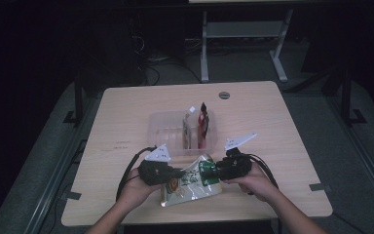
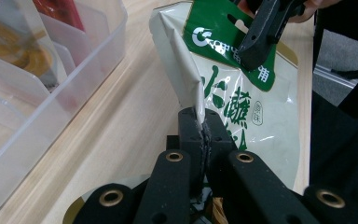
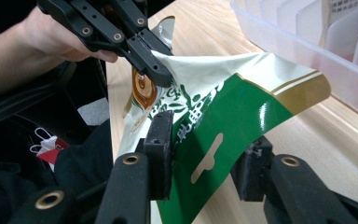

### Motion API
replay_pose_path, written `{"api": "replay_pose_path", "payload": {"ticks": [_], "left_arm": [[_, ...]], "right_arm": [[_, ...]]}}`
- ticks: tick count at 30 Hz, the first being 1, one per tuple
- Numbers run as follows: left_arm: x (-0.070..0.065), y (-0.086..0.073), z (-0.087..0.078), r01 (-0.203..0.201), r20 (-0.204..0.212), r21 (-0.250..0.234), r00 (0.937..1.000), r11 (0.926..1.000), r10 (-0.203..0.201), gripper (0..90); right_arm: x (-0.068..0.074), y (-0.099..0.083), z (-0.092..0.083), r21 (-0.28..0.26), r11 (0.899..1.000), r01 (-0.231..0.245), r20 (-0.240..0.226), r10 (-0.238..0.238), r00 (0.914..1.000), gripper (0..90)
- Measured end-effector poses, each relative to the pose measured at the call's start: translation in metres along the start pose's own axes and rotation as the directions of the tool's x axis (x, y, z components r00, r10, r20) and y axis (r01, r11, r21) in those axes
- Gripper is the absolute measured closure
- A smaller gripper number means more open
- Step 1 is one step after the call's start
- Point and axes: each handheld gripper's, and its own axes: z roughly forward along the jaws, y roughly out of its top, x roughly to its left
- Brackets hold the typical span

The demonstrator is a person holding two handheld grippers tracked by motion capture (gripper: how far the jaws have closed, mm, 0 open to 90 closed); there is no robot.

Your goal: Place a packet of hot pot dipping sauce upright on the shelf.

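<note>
At a pale wooden table [image 1: 126, 122], a person's left hand [image 1: 135, 189] comes in from the bottom of the high view with the forearm angled up and to the right, and carries the left gripper [image 1: 179, 172], which points rightward and lies low over the tabletop. In the left gripper view its black jaws are pressed tight together on a folded side edge of a cream-and-green snack pouch [image 2: 251, 116], and the pinched film stands up in a crease above the pads. The pouch [image 1: 190, 183] lies near the front edge of the table, between the two grippers and just in front of a clear plastic divider bin [image 1: 158, 127] that holds a few upright packets. To the right, the right hand [image 1: 255, 181] comes in with its forearm angled up and to the left and holds the right gripper [image 1: 209, 171] pointing leftward at the pouch's green header. In the right gripper view [image 3: 205, 163] the jaws stand partly apart with the green header and its hang hole between them; the left pad touches the film, the right pad is off it. The dim light leaves the pouch's printing hard to read in the high view, and both forearms are cut off at the bottom edge. The bin's far compartments are blurred in both gripper views.
</note>
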Motion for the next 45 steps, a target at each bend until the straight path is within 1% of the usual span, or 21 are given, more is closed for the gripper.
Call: {"api": "replay_pose_path", "payload": {"ticks": [2,3,4,5,7,11,13,18,22,23,24,26,28,31,33,34,36,37,39,41,45], "left_arm": [[0.0,0.001,0.001,0.004,0.008,-0.014,1.0,0.9999,-0.004,89.1],[0.0,0.003,0.002,-0.002,0.003,-0.009,1.0,1.0,0.002,89.1],[0.0,0.003,0.002,-0.009,-0.007,-0.007,0.9999,0.9999,0.009,89.0],[0.002,0.002,0.002,-0.005,-0.001,-0.007,1.0,1.0,0.005,89.0],[0.003,0.001,0.002,0.004,0.01,-0.017,0.9999,0.9998,-0.004,89.0],[0.003,0.001,0.002,-0.012,0.016,-0.005,0.9998,0.9999,0.012,89.0],[0.003,0.0,0.002,-0.015,0.016,-0.004,0.9998,0.9999,0.015,89.0],[0.005,0.0,0.001,-0.014,0.015,-0.005,0.9998,0.9999,0.014,88.7],[0.006,0.0,0.001,-0.012,0.021,-0.01,0.9997,0.9999,0.013,88.6],[0.007,0.0,0.001,-0.01,0.026,-0.013,0.9996,0.9999,0.011,88.4],[0.007,0.0,0.001,0.0,0.031,-0.023,0.9995,0.9997,0.0,87.9],[0.008,0.0,0.0,0.001,0.017,-0.023,0.9999,0.9997,-0.001,86.7],[0.009,0.0,-0.002,0.008,0.026,-0.034,0.9996,0.9994,-0.008,84.8],[0.009,0.001,-0.006,0.006,0.014,-0.045,0.9999,0.999,-0.005,81.5],[0.009,0.002,-0.011,0.012,0.003,-0.07,0.9999,0.9975,-0.012,77.6],[0.01,0.002,-0.015,0.019,-0.006,-0.086,0.9998,0.9961,-0.019,73.6],[0.012,0.002,-0.023,0.024,-0.036,-0.109,0.9989,0.9938,-0.028,69.7],[0.013,0.002,-0.026,0.031,-0.035,-0.117,0.9988,0.9926,-0.035,70.5],[0.015,0.001,-0.029,0.026,-0.021,-0.108,0.9994,0.9938,-0.029,80.6],[0.013,0.0,-0.026,0.023,-0.009,-0.089,0.9997,0.9957,-0.024,88.7],[0.007,0.003,-0.01,0.002,0.025,-0.044,0.9997,0.999,-0.001,89.8]], "right_arm": [[0.001,0.0,0.001,0.001,1.0,-0.009,-0.017,0.009,0.9998,66.8],[0.002,0.0,0.003,0.011,1.0,0.004,-0.022,-0.004,0.9998,68.3],[0.004,0.0,0.004,0.018,1.0,0.02,-0.005,-0.02,0.9998,71.0],[0.005,0.0,0.005,0.018,0.999,0.029,0.002,-0.029,0.9996,71.8],[0.005,0.001,0.005,0.017,0.999,0.031,-0.009,-0.031,0.9995,71.7],[0.004,0.0,0.005,0.021,0.999,0.029,-0.003,-0.029,0.9996,67.9],[0.004,0.0,0.005,0.021,1.0,0.019,-0.004,-0.019,0.9998,69.1],[0.004,0.0,0.004,0.015,1.0,0.024,-0.016,-0.024,0.9996,78.4],[0.005,0.001,0.004,0.016,0.999,0.033,-0.019,-0.033,0.9993,82.0],[0.006,0.001,0.003,0.018,0.999,0.036,-0.023,-0.035,0.9991,84.2],[0.006,0.001,0.002,0.015,0.999,0.042,-0.024,-0.042,0.9988,89.5],[0.006,0.001,0.0,-0.003,1.0,0.026,-0.047,-0.027,0.9985,90.0],[0.007,0.002,-0.002,0.0,0.999,0.042,-0.048,-0.042,0.998,90.0],[0.008,0.002,-0.003,-0.009,0.999,0.051,-0.06,-0.052,0.9969,90.0],[0.009,0.003,-0.004,-0.01,0.998,0.063,-0.059,-0.063,0.9962,90.0],[0.009,0.004,-0.005,-0.007,0.998,0.064,-0.059,-0.065,0.9962,90.0],[0.009,0.004,-0.006,-0.012,0.998,0.065,-0.059,-0.066,0.9961,90.0],[0.009,0.004,-0.007,-0.015,0.998,0.061,-0.063,-0.062,0.9961,90.0],[0.01,0.005,-0.009,-0.026,0.997,0.07,-0.065,-0.071,0.9954,90.0],[0.012,0.007,-0.01,-0.042,0.996,0.079,-0.075,-0.082,0.9937,90.0],[0.02,0.011,-0.013,-0.055,0.993,0.102,-0.096,-0.107,0.9896,90.0]]}}
